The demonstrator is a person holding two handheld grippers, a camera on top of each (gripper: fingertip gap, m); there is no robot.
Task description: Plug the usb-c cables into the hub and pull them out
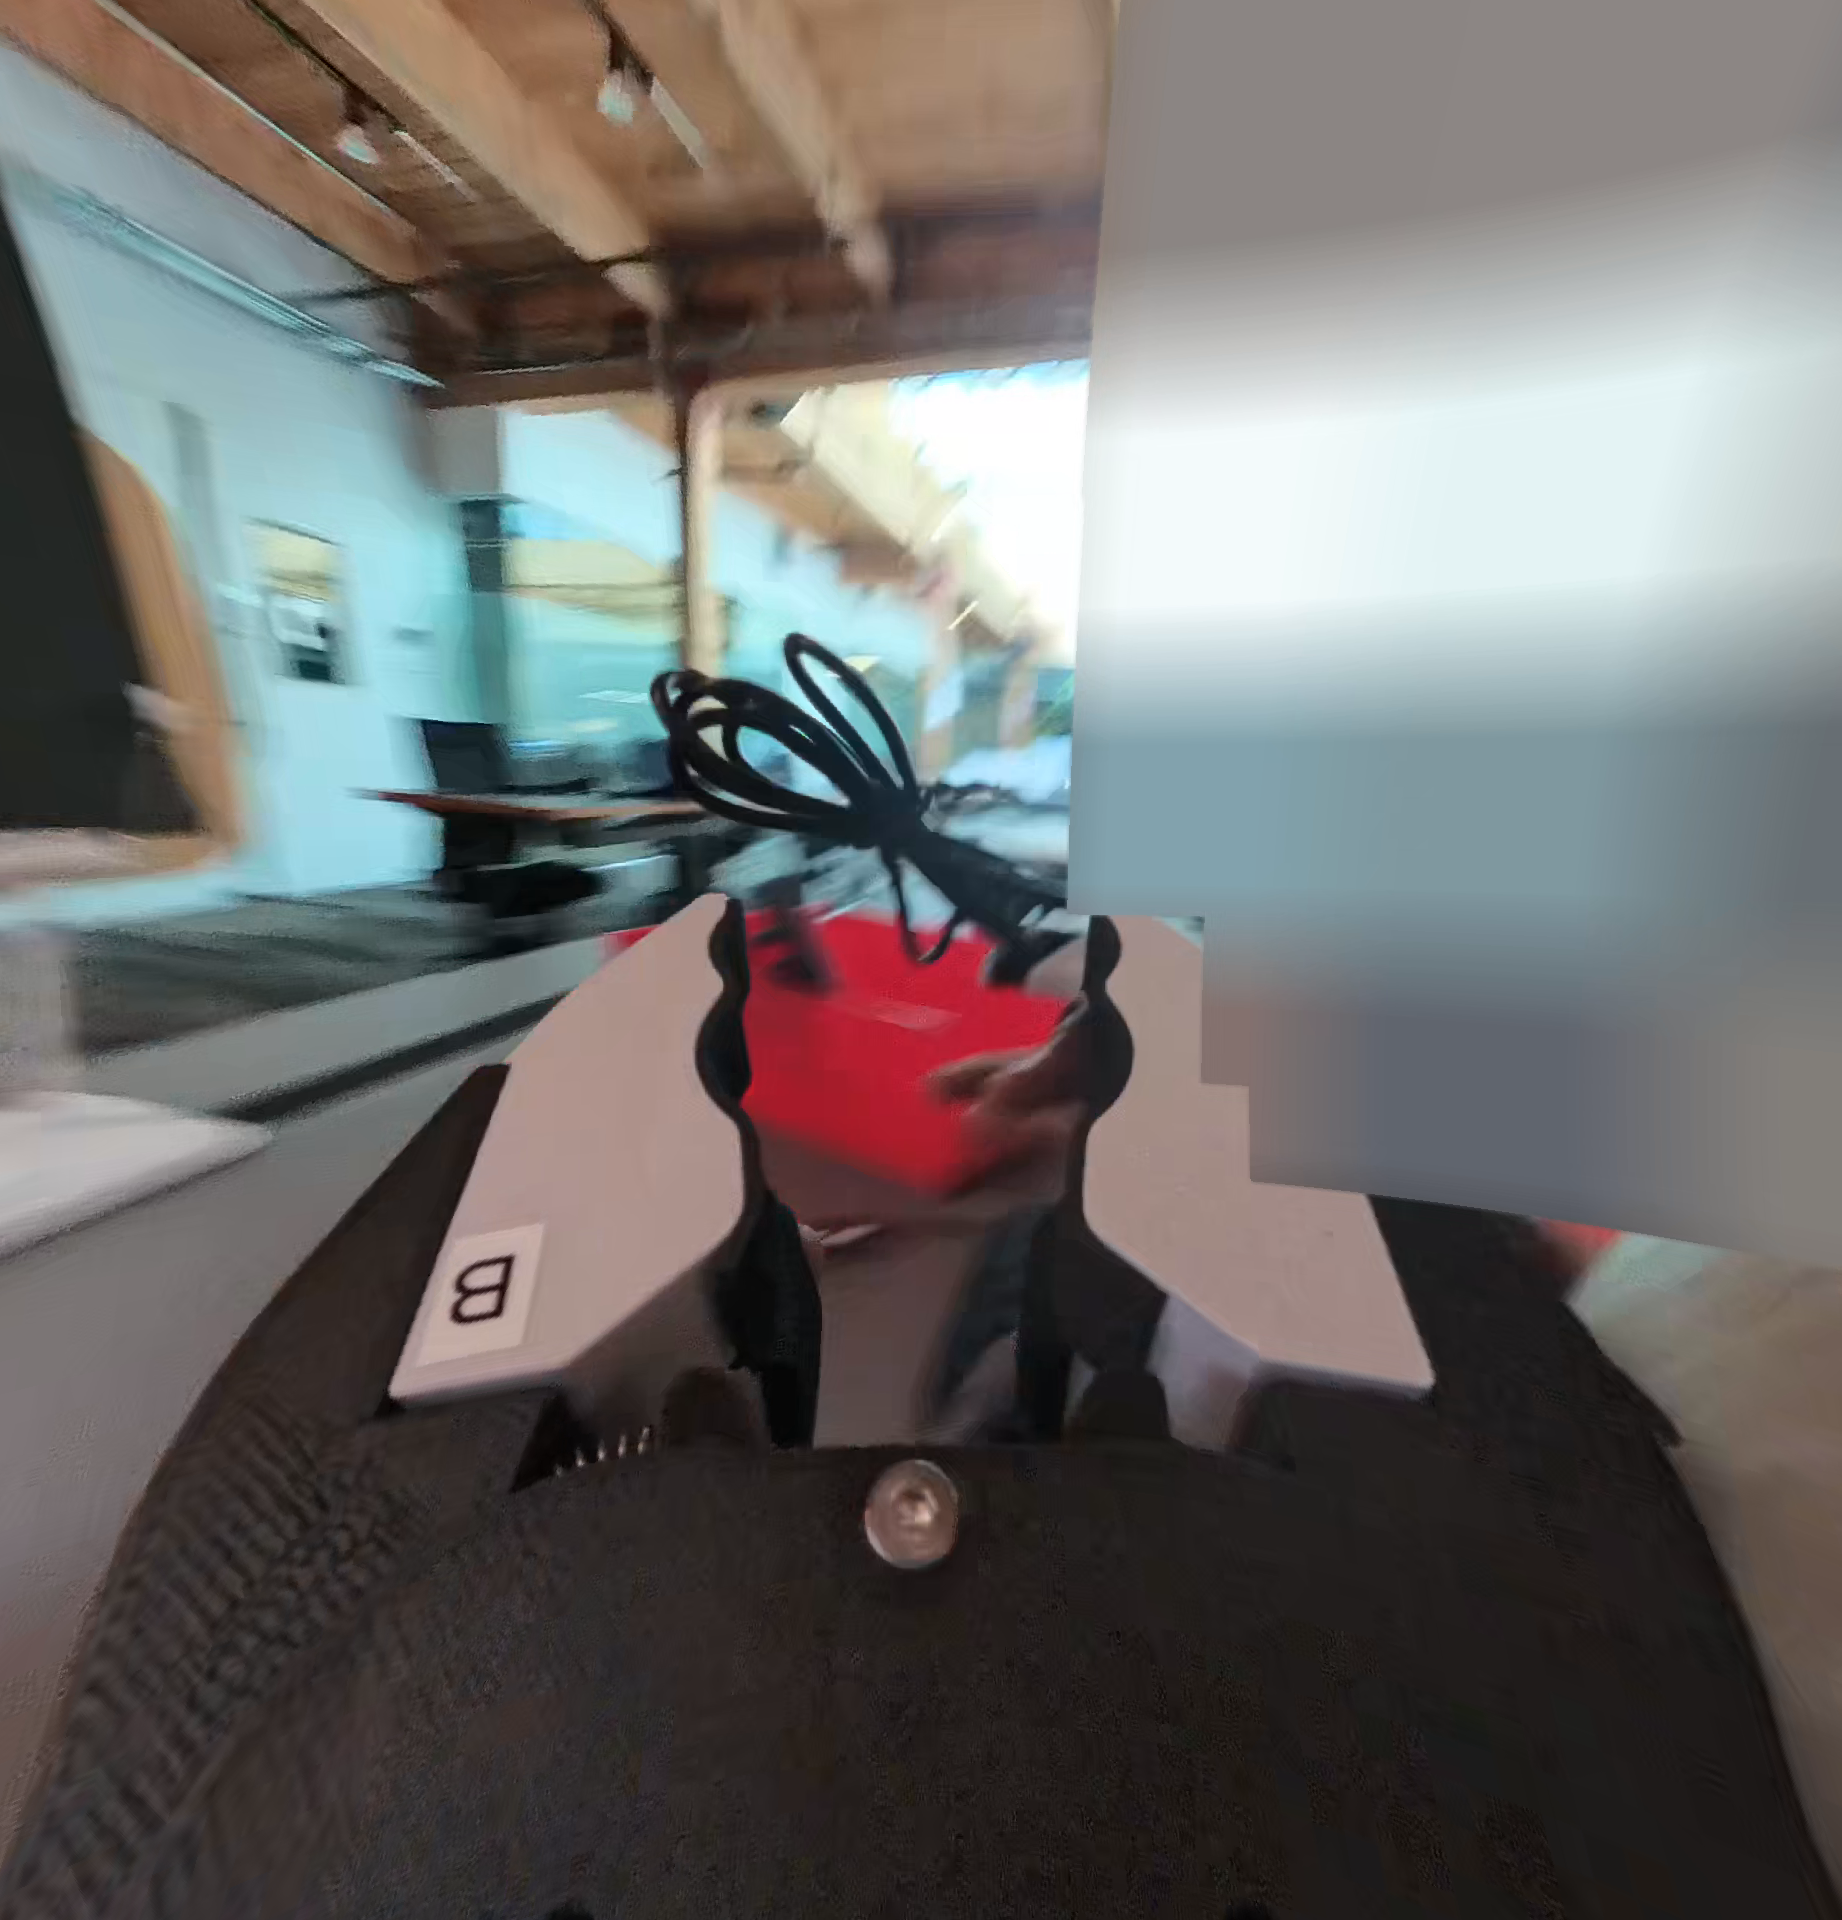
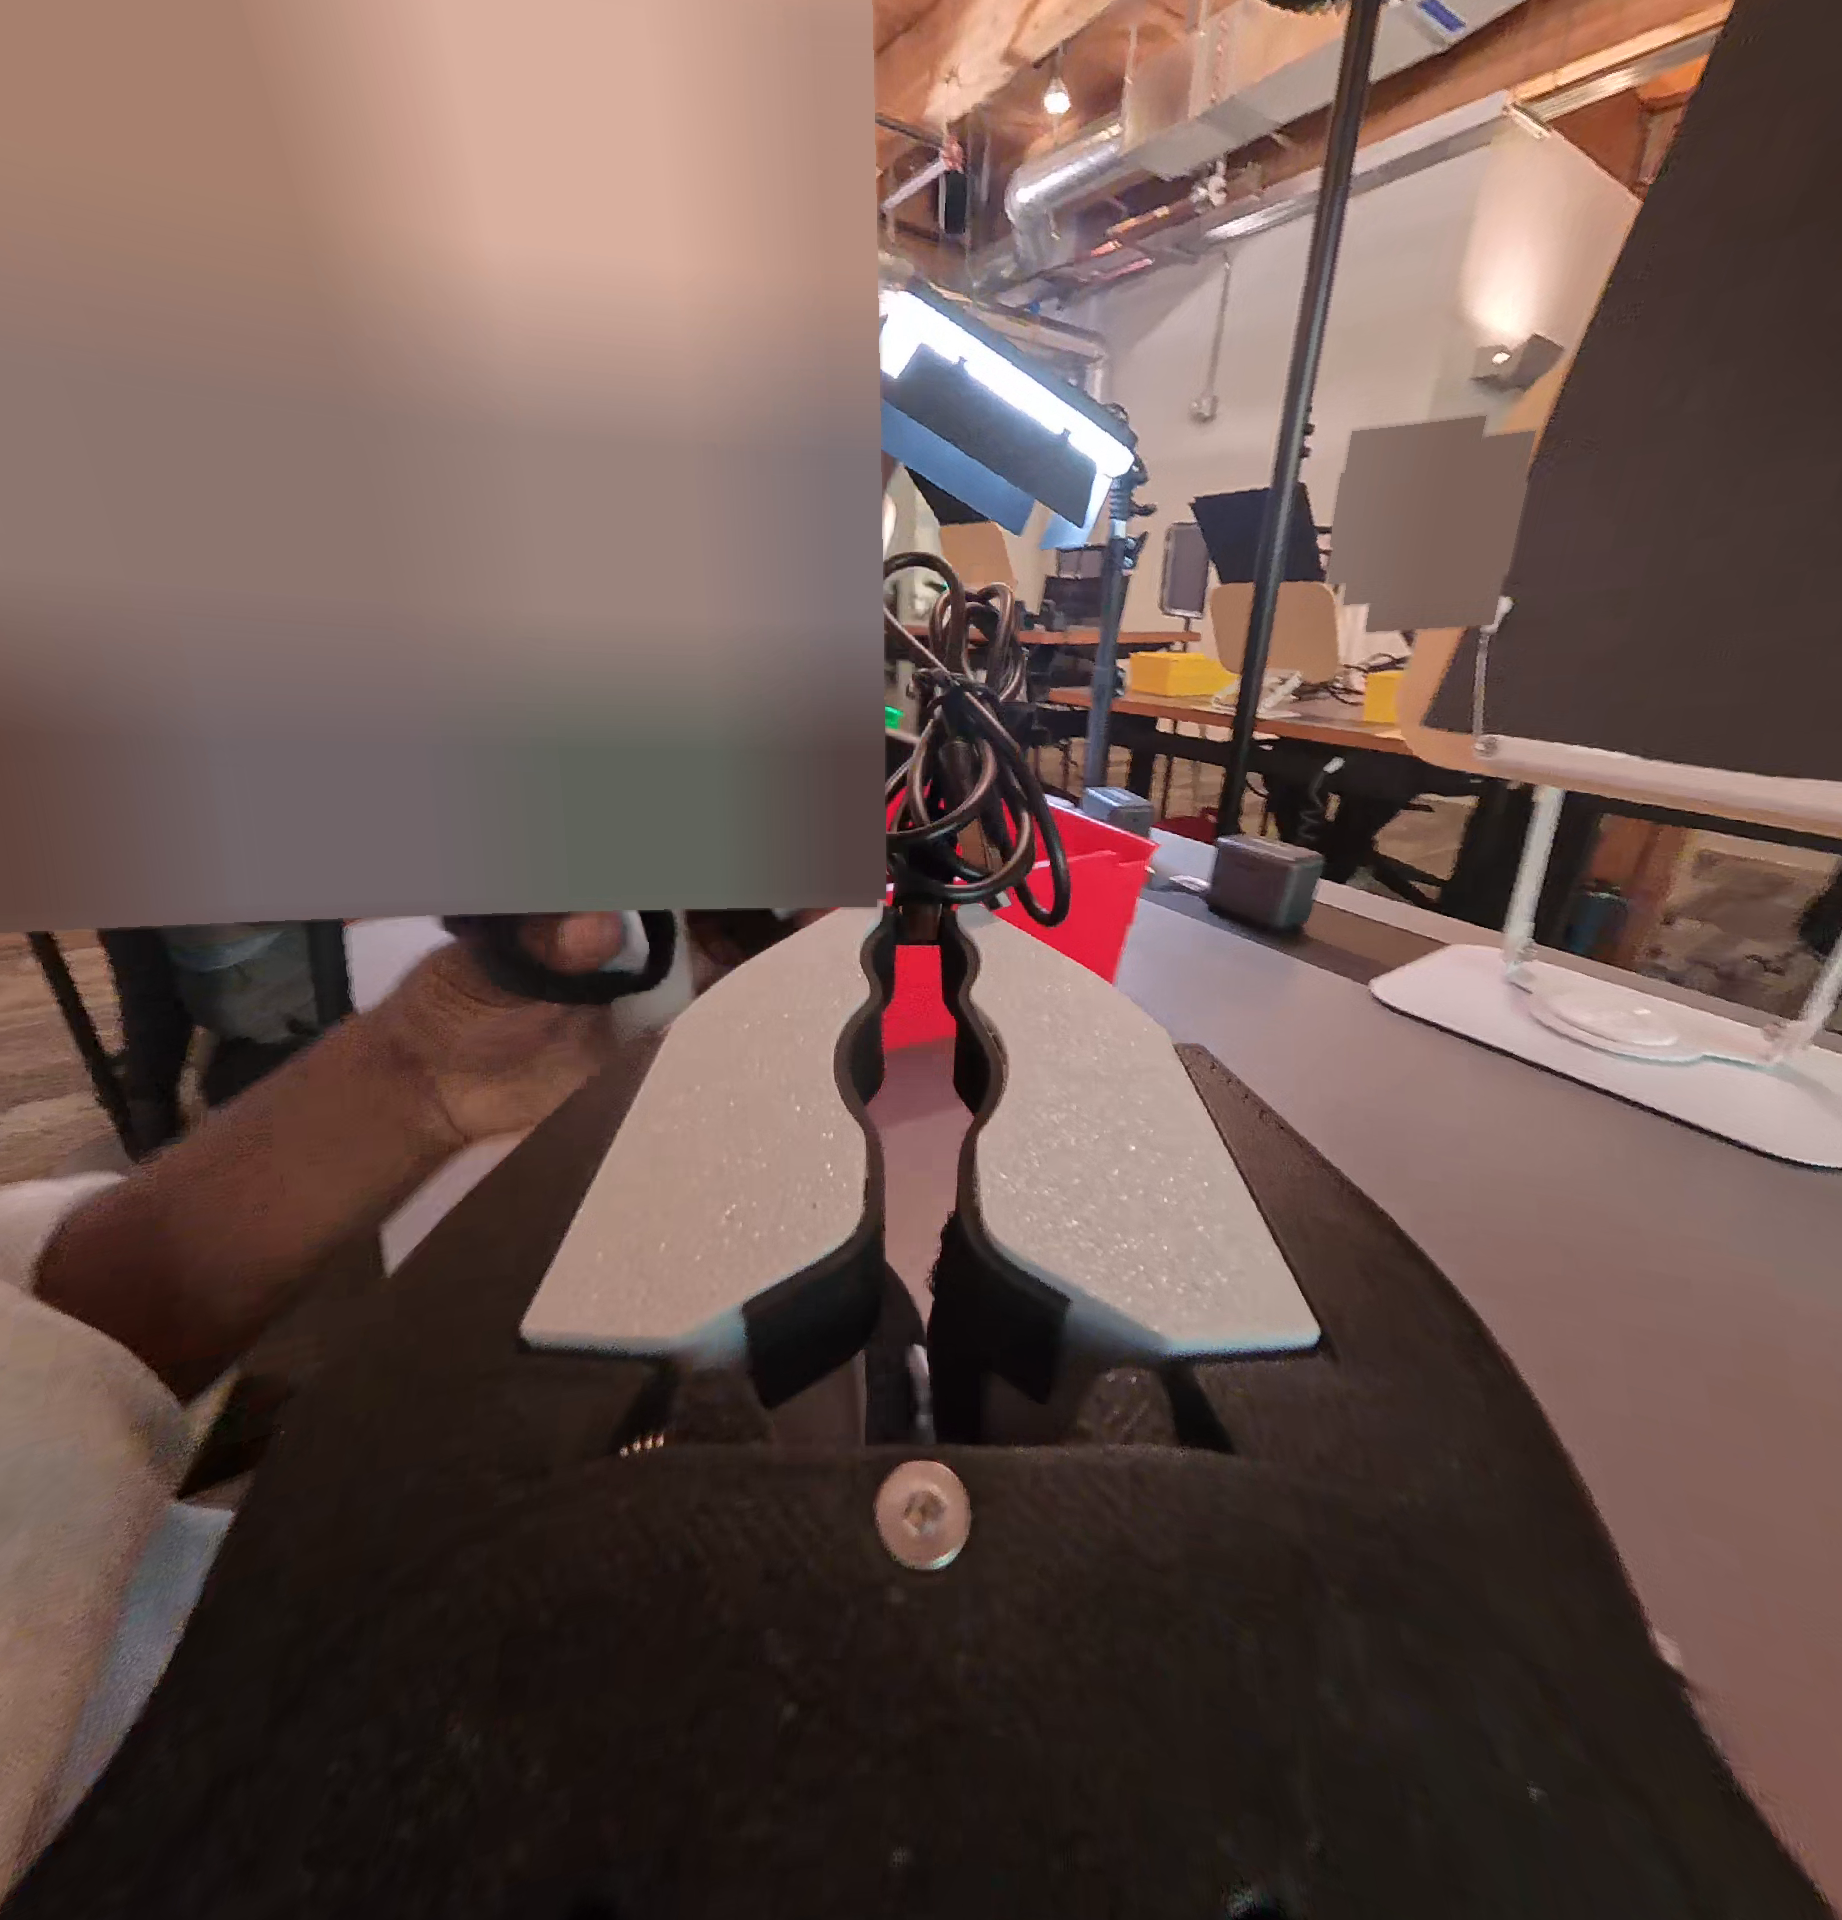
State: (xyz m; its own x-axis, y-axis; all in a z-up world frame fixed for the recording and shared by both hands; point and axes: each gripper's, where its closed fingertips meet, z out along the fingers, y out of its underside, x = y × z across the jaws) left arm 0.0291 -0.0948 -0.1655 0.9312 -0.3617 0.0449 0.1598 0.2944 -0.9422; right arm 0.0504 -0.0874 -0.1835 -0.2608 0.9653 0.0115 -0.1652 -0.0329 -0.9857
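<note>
while the right gripper (image 2: 919,940) holds a bundled black usb-c cable (image 2: 964,748) at its fingertips, the bundle stands up and away from the tips, its coils rising above them and its long axis roughly upright, in line with the fingers; the jaws are nearly together, a narrow gap between the wavy pads, and the lower end of the bundle sits in that gap — pinched, as far as i can judge.

in the left wrist view the same black cable (image 1: 844,769) hangs in the air ahead of and above the left gripper (image 1: 912,935); that gripper's jaws stand well apart and hold nothing; the view is smeared by motion.

behind and below the bundle is a red bin (image 2: 1078,894), seen between the fingers of both grippers; a hand (image 2: 522,1029) reaches across at left in the right wrist view.

counts — one cable bundle clearly seen, tied in loops, and whether it is one cable or several i cannot tell; one red bin; two grippers; no hub that i can pick out, though a small grey box (image 2: 1265,868) sits on the dark table (image 2: 1519,1247) beyond the bin, beside a white stand (image 2: 1644,1049).

the right gripper is the one on the cable; judged from this, the next move turns on freeing a plug end from the bundle.
</note>
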